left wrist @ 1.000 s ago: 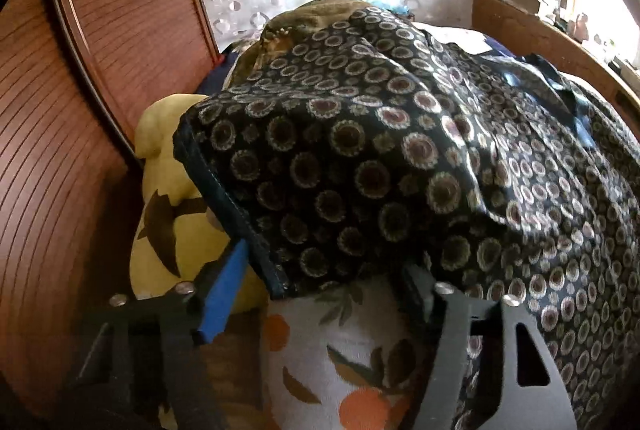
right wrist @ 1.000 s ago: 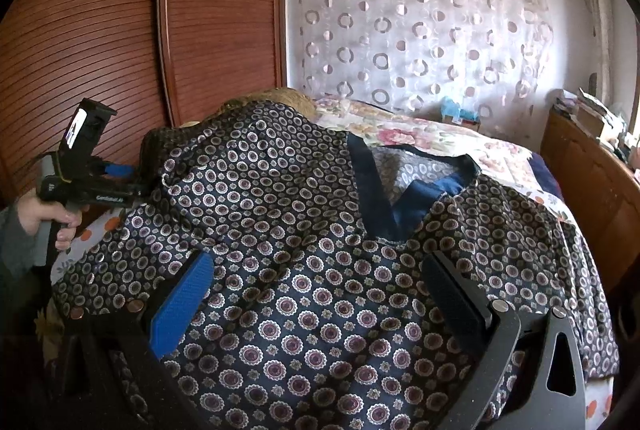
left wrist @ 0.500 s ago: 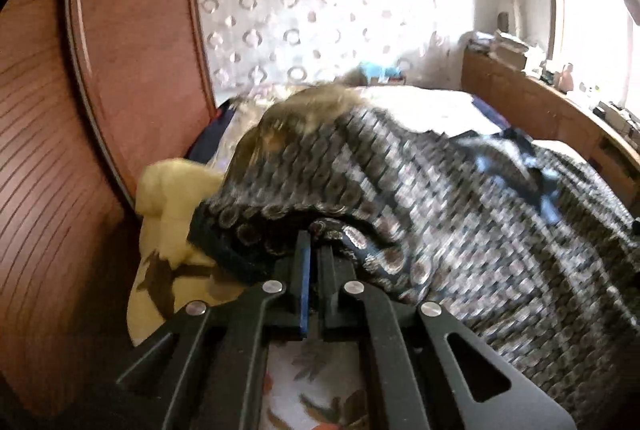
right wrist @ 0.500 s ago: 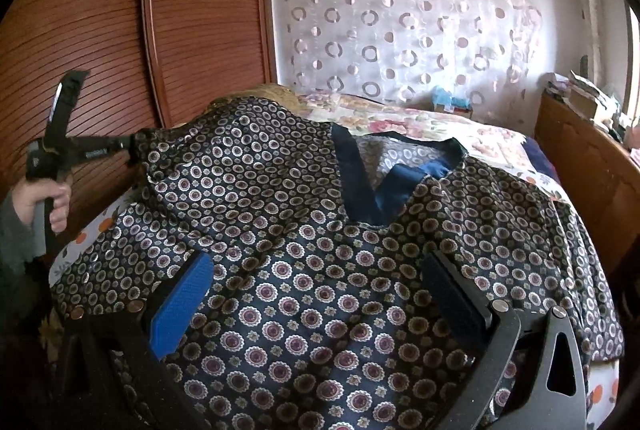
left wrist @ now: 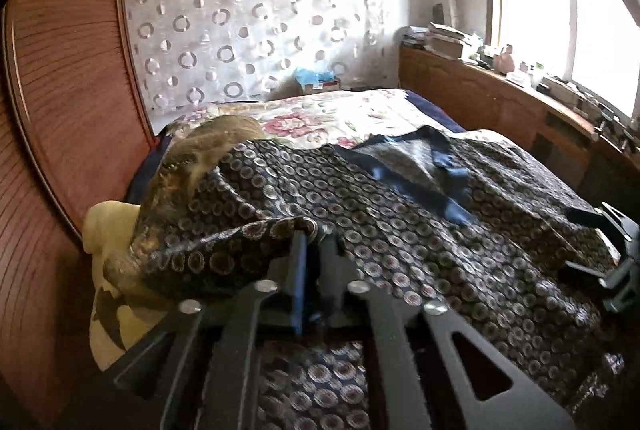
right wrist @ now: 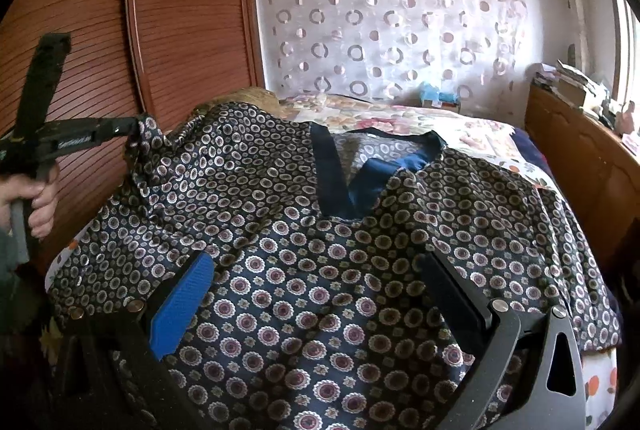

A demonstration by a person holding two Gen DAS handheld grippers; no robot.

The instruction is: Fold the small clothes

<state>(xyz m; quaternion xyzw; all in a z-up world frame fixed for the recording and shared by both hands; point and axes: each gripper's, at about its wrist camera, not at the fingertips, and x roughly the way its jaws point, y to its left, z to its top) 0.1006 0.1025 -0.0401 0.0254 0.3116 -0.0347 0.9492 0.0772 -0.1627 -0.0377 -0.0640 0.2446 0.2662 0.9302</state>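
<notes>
A dark navy top [left wrist: 400,230] [right wrist: 320,230] with a circle print and a blue V-neck trim lies spread across the bed. My left gripper [left wrist: 314,236] [right wrist: 130,127] pinches the top's left sleeve edge and holds it lifted off the bed. Its jaws are just opening, with the cloth still caught between the pads. A hand [right wrist: 38,197] grips its handle at the left. My right gripper [right wrist: 316,282] stands open low over the top's front hem area, with nothing between its fingers. Its frame shows at the right edge of the left wrist view [left wrist: 616,262].
The bed [left wrist: 360,113] has a floral sheet. A yellow cushion [left wrist: 104,230] and a brownish one [left wrist: 224,133] lie by the wooden wardrobe doors [right wrist: 180,29] at the left. A cluttered wooden sideboard [left wrist: 500,89] runs along the right, under the window.
My left gripper went from open to shut on the sleeve edge and rose with it, pulling the cloth up. The right gripper stayed open over the top.
</notes>
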